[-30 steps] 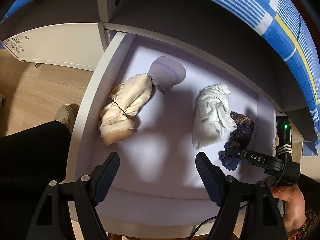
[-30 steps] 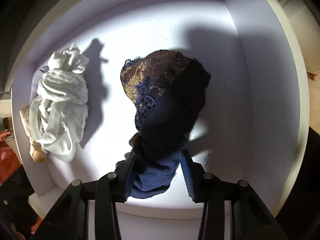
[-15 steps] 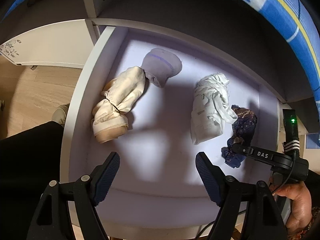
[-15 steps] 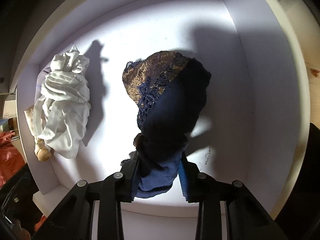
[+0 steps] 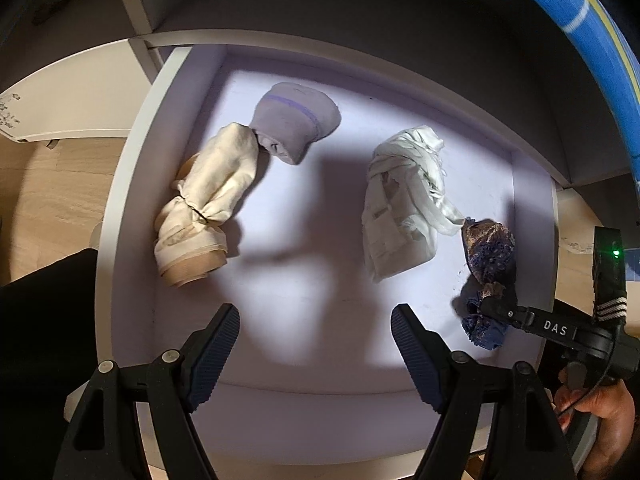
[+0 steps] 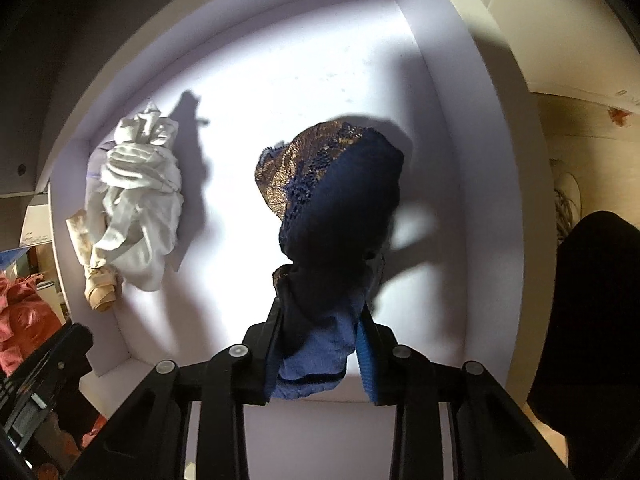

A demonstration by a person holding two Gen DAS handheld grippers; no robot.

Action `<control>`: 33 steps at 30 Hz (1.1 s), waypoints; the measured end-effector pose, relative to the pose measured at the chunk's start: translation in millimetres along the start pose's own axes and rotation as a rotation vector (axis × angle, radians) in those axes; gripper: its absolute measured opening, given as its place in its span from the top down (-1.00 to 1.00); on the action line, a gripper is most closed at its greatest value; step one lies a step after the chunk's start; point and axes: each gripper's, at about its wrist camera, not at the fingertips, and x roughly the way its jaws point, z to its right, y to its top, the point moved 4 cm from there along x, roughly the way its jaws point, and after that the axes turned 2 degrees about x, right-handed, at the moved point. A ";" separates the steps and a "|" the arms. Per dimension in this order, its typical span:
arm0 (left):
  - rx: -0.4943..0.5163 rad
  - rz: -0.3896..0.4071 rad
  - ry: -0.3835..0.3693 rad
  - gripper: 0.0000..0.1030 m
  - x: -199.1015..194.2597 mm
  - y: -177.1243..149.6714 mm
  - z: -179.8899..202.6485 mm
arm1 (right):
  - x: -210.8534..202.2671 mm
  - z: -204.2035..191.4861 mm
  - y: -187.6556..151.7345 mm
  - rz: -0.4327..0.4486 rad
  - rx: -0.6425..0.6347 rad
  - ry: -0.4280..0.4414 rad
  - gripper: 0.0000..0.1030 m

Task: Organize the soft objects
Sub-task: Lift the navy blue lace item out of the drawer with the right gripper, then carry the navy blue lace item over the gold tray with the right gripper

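right gripper (image 6: 320,340) clamps blue lace garment (image 6: 332,208) (over drawer (image 6: 472,128)).

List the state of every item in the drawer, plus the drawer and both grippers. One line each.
Drawer: pulled open.
Cream bundle: rolled, tied with a dark band, lying at the left side.
Grey sock roll: rolled, lying by the cream bundle's top end.
White garment: loosely bunched, lying free.
Navy lace garment: bunched, clamped at its lower end.
Left gripper: jaws wide apart, holding nothing.
Right gripper: jaws closed on the navy lace garment.
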 end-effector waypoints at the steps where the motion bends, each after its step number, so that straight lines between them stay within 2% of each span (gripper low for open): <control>1: 0.005 0.000 0.000 -0.54 0.5 0.2 1.5 | -1.6 -1.2 -2.0 0.002 -0.003 0.002 0.38; 7: 0.030 -0.005 0.009 -0.54 8.8 1.6 7.2 | -21.7 -5.7 -14.4 0.020 -0.002 0.048 0.38; 11: 0.030 -0.029 0.013 -0.54 17.7 1.1 8.5 | -45.8 9.5 -22.0 0.027 0.010 0.086 0.38; 19: 0.064 -0.041 0.006 -0.54 23.3 -0.7 18.5 | -87.9 11.6 -40.5 0.039 0.012 0.142 0.38; 33: 0.089 -0.043 0.038 -0.54 24.7 1.0 25.5 | -154.9 1.0 -67.1 0.091 -0.037 0.196 0.38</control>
